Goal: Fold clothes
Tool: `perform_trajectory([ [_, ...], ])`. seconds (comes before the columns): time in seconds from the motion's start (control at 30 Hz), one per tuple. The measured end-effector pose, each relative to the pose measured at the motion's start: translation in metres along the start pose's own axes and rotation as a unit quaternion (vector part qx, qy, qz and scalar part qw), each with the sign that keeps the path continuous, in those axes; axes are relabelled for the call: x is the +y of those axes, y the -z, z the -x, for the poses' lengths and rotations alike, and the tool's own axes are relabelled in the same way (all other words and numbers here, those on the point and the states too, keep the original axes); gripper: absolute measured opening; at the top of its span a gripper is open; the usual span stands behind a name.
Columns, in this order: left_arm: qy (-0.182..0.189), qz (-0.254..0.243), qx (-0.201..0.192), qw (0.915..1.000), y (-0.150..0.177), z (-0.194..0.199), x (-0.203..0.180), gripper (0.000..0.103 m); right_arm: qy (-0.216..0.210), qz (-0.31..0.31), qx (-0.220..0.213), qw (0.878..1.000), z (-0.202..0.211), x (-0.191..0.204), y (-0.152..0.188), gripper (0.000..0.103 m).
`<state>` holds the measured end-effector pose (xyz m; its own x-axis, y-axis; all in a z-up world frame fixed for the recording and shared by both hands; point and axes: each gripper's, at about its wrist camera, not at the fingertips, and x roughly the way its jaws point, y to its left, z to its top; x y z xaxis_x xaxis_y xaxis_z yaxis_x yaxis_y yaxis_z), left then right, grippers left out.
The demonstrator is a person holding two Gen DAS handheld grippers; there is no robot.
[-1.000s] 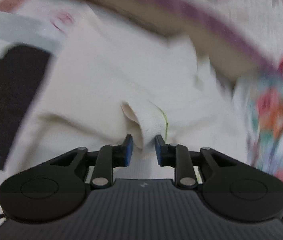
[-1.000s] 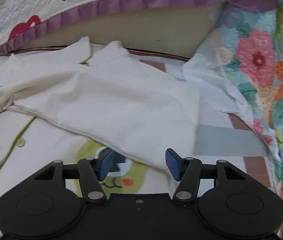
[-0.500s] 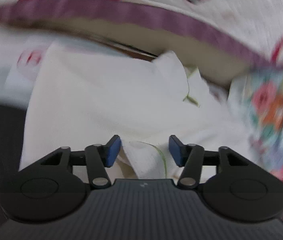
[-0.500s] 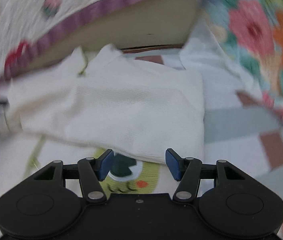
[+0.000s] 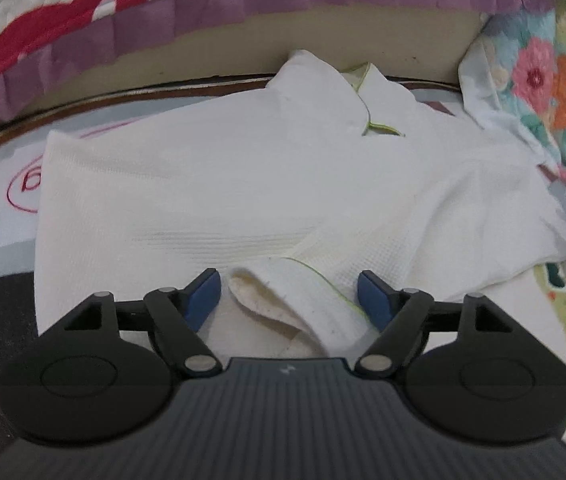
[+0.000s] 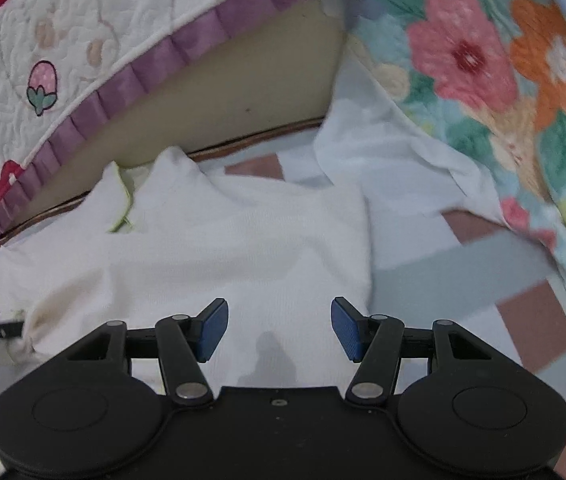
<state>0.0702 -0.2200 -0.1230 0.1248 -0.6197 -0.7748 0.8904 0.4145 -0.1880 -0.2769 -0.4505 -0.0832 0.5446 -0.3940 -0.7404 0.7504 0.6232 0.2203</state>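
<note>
Inspecting the white garment (image 5: 211, 184), I found it spread on the patchwork bedding (image 6: 443, 280), collar (image 5: 363, 92) toward twelve o'clock and one sleeve cuff (image 5: 295, 300) lying across its body. My left gripper (image 5: 289, 298) stood apart around that cuff, gripping nothing; my right gripper (image 6: 279, 326) stood apart above the cloth. Partly folded, apparently; the lower hem sat out of view.

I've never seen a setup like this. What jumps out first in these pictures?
A white shirt lies spread across the middle, sleeves folded in, its collar toward the far wall. One cuff sits between the open jaws of the left gripper, untouched. A bright floral quilt hangs at the right.
</note>
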Motion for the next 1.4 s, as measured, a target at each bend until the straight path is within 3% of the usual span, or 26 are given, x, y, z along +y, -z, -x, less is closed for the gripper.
perform_trajectory([
  [0.07,-0.001,0.0,-0.006,1.0,0.001,0.0,-0.001,0.065,-0.003,0.012,0.004,1.0,-0.004,0.009,0.0,0.062],
  [0.17,0.011,0.014,-0.01,0.9998,-0.001,0.002,0.004,0.007,-0.002,0.037,0.014,0.999,-0.01,0.021,0.004,0.062],
  [0.23,0.019,0.036,-0.03,0.9987,-0.004,0.008,0.01,0.007,0.0,0.051,0.022,0.998,-0.012,0.028,0.01,0.062],
  [0.33,0.003,0.027,-0.102,0.9944,-0.016,0.031,0.012,0.006,-0.007,0.045,0.025,0.999,-0.01,0.028,0.013,0.062],
  [0.43,-0.002,0.038,-0.183,0.9823,-0.031,0.057,0.019,0.006,-0.008,0.044,0.025,0.999,-0.009,0.026,0.013,0.062],
  [0.53,-0.05,0.062,-0.219,0.9724,-0.037,0.06,0.028,0.011,-0.005,0.048,0.027,0.998,-0.01,0.022,0.01,0.062],
  [0.57,-0.064,0.078,-0.189,0.9767,-0.039,0.049,0.034,0.028,-0.005,0.047,0.029,0.998,-0.012,0.021,0.01,0.062],
  [0.6,-0.045,0.108,-0.143,0.9828,-0.039,0.036,0.045,0.048,-0.005,0.045,0.032,0.998,-0.014,0.02,0.011,0.062],
  [0.63,-0.026,0.137,-0.099,0.9853,-0.039,0.022,0.055,0.051,-0.006,0.044,0.036,0.998,-0.016,0.02,0.011,0.062],
  [0.67,-0.006,0.164,-0.076,0.9836,-0.033,0.015,0.063,0.051,-0.006,0.043,0.039,0.998,-0.018,0.02,0.013,0.062],
  [0.83,-0.019,0.154,-0.064,0.9859,-0.02,0.019,0.06,0.058,0.007,0.057,0.052,0.997,-0.022,0.023,0.022,0.062],
  [1.03,-0.034,0.141,-0.049,0.9882,-0.004,0.024,0.057,0.063,0.053,0.161,0.018,0.985,0.009,0.033,0.053,0.063],
  [1.13,-0.041,0.135,-0.042,0.9891,0.004,0.027,0.055,0.063,0.053,0.193,0.03,0.979,0.012,0.032,0.07,0.062],
  [1.27,-0.043,0.128,-0.034,0.9903,0.007,0.024,0.05,0.064,0.105,0.188,0.029,0.976,0.009,0.032,0.069,0.06],
  [1.33,-0.041,0.127,-0.033,0.9905,0.009,0.024,0.048,0.064,0.109,0.16,0.021,0.981,0.007,0.028,0.062,0.051],
  [1.37,-0.039,0.127,-0.032,0.9907,0.009,0.024,0.047,0.064,0.104,0.151,0.021,0.983,0.004,0.025,0.059,0.032],
  [1.4,-0.039,0.125,-0.03,0.991,0.01,0.024,0.046,0.064,0.099,0.15,0.025,0.983,-0.001,0.024,0.056,0.003],
])
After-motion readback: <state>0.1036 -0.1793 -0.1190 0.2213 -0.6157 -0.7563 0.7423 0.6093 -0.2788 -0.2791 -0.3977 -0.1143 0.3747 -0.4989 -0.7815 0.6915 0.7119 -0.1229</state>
